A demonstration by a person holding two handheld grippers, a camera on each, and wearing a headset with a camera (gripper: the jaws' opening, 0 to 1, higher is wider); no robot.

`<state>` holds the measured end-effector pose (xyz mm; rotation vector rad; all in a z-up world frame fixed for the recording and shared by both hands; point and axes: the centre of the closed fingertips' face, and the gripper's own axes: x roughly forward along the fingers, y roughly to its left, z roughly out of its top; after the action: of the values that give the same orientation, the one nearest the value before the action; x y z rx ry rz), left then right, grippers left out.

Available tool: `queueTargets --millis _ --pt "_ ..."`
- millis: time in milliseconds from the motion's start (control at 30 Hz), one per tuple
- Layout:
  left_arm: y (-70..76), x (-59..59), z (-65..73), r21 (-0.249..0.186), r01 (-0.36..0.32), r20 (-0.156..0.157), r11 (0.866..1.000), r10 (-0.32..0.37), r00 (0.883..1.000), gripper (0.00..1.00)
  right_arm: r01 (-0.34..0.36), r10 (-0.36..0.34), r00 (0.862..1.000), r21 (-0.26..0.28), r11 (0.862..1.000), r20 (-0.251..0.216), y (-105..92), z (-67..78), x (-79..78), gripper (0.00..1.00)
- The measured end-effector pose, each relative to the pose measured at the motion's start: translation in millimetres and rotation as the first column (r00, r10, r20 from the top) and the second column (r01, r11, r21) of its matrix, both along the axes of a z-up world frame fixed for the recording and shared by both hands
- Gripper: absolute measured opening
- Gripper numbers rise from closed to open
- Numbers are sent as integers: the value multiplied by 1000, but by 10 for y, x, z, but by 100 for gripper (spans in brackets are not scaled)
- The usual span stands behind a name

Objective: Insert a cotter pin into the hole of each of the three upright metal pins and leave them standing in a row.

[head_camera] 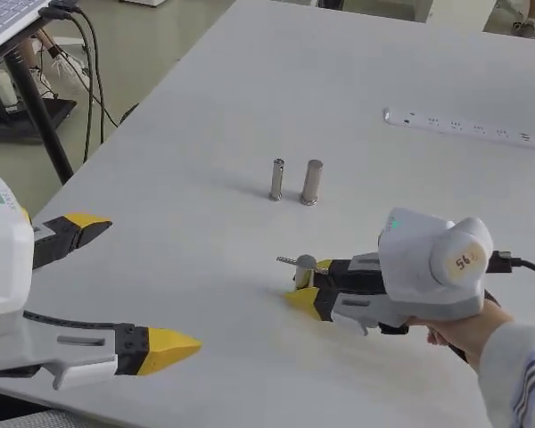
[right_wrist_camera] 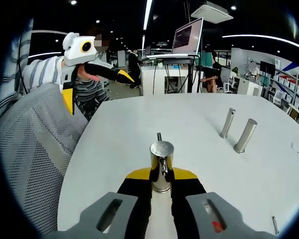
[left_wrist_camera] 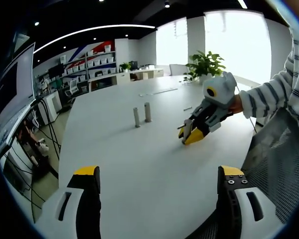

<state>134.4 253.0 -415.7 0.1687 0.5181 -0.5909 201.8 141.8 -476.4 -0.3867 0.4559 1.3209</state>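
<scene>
1. I count three metal pins. One, the held pin [head_camera: 304, 272], stands upright on the table, clamped between the closed jaws of the right gripper [head_camera: 305, 285].
2. The other two stand free ahead of that gripper's tips and well apart from it. The thin pin [head_camera: 276, 179] and the thick pin [head_camera: 312, 182] are just beside each other, not touching.
3. I can make out one cotter pin [head_camera: 286, 260]. It is a thin rod poking out of the held pin's side, away from the gripper body.
4. There are two grippers. The left gripper [head_camera: 143, 281] hangs off to the side of the right one, its jaws spread wide with nothing between them.
5. A white power strip [head_camera: 464, 130] lies far beyond the free pins. Nothing stands between the right gripper and them.
6. The table [head_camera: 250, 89] is pale and matte. A mesh chair [right_wrist_camera: 35, 149] sits at its edge, cables [head_camera: 94, 80] hang off to one side, and a potted plant [left_wrist_camera: 207, 63] stands by bright windows.
</scene>
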Motion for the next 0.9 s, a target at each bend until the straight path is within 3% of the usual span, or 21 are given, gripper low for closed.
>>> queueTargets --millis 333,900 --pt "-21 -33 -31 -21 6 -23 1000 -7 1000 97 -20 20 1000 -15 1000 16 -10 36 235 8" --pt "-53 -37 -49 -13 26 -42 1000 -26 999 95 -15 15 1000 -9 1000 9 -8 18 280 8"
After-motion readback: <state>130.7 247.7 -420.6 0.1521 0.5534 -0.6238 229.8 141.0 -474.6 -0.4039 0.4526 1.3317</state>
